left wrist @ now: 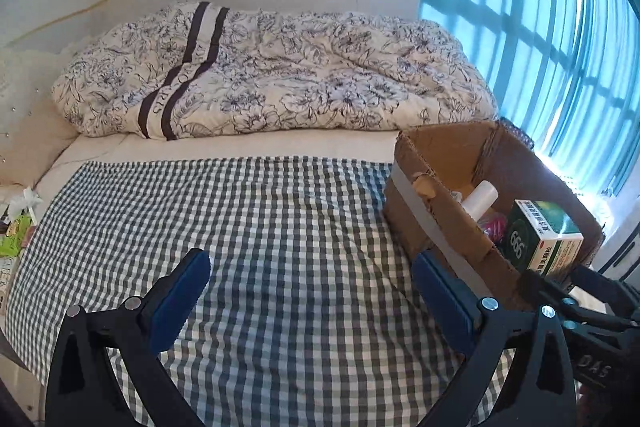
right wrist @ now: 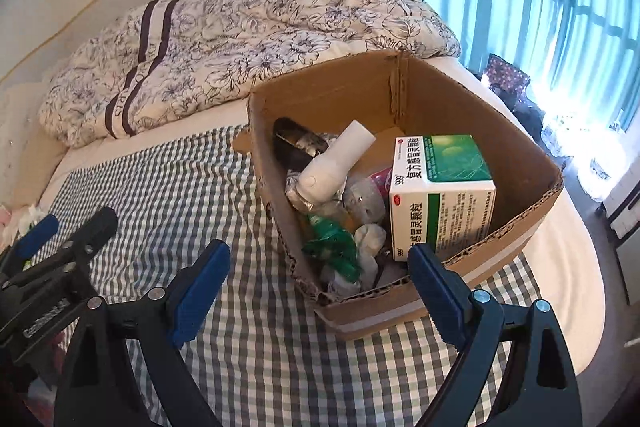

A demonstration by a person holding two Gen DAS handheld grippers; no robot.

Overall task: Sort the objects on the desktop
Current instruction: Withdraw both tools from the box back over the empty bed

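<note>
A cardboard box [right wrist: 520, 151] stands on the checked cloth [right wrist: 192, 195] and holds several objects. A green and white medicine carton [right wrist: 444, 195] lies in it, with a white bottle [right wrist: 336, 163], a dark object [right wrist: 292, 143] and green and clear wrappers [right wrist: 332, 243]. My right gripper [right wrist: 316, 283] hangs open over the box's near corner with nothing between its fingers. Over the bare cloth, left of the box [left wrist: 436, 223], my left gripper [left wrist: 310, 291] is open and holds nothing. The medicine carton [left wrist: 540, 239] and white bottle [left wrist: 480, 199] show over the box wall.
A floral quilt [left wrist: 260, 75] lies bunched at the far side of the bed. A blue curtain [left wrist: 540, 39] covers the window on the right. Small packets [left wrist: 14, 239] sit at the bed's left edge. The bed's right edge drops to the floor [right wrist: 608, 267].
</note>
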